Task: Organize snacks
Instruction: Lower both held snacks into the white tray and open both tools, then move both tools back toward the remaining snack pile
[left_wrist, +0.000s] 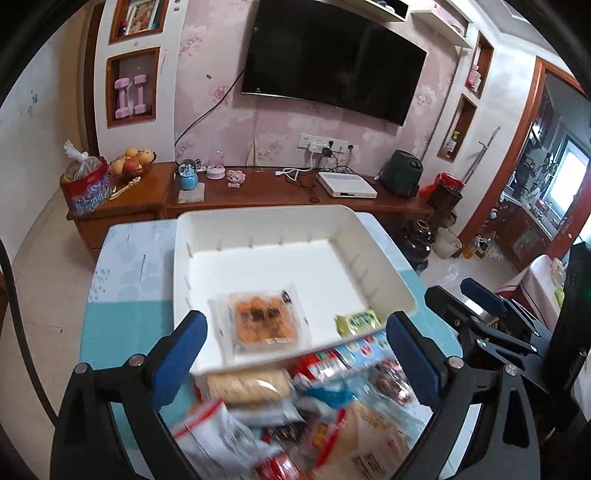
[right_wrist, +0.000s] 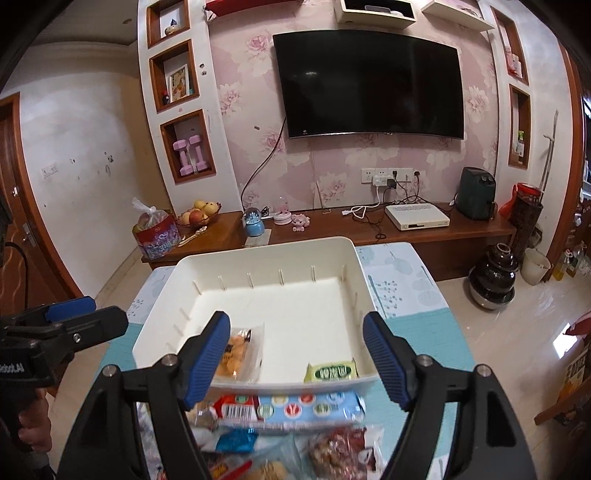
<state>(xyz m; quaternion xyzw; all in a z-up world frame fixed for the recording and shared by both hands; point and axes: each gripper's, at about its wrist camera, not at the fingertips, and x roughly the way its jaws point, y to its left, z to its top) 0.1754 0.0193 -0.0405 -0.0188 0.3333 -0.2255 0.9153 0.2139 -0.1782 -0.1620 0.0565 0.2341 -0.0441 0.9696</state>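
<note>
Snack packets are heaped at the near edge of a blue-and-white clothed table, touching the white bin, which holds an orange-biscuit pack and a green packet (most floor bare). Left gripper and right gripper are spread wide, gripping nothing.
</note>
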